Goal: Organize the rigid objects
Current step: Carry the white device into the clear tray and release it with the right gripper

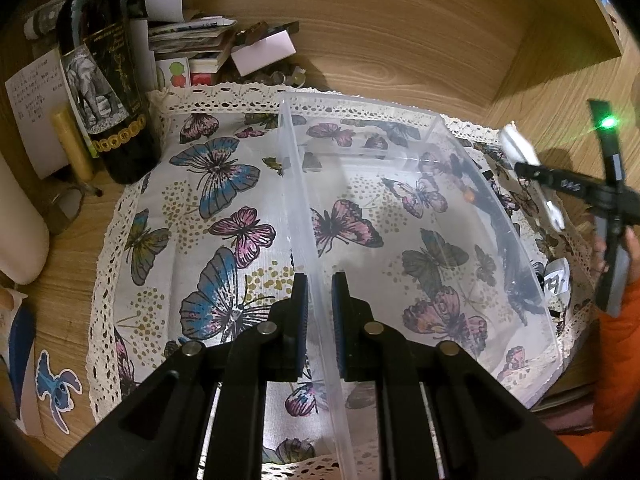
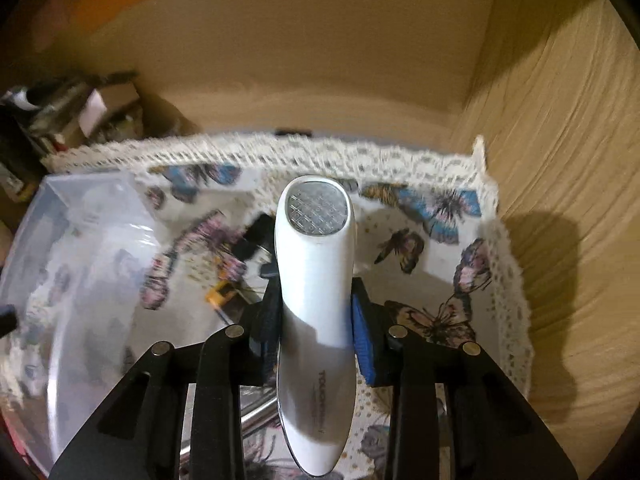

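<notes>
Your right gripper is clenched on the white device, pads on its narrow waist, with the grid-faced head pointing forward and the broader lettered base running back under the camera. It hangs above the butterfly cloth, just right of the clear bin and not yet over it; the blur in this view keeps you from judging its height. The device looks like hard, glossy moulded plastic, so expect it to be stiff, fairly light and slippery; the waist is the sensible hold, since the flare on either side should stop it sliding through the pads. The grid face looks like the delicate part, so lower it in rather than drop it. Your left gripper straddles the bin's near-left wall, one pad on each side; thin gaps seem to show between pads and plastic, so I cannot tell whether it is truly pinching or only bracketing the wall. That wall is thin and clear, likely to flex and skid on cloth, so steady it. The bin appears to hold nothing yet. Small dark and yellow items lie on the cloth beside the bin. The cloth is lace-edged and soft, lying on a wooden top boxed in by wooden walls at the back and right. A dark bottle and a stack of papers crowd the far-left corner, well away from your path.
</notes>
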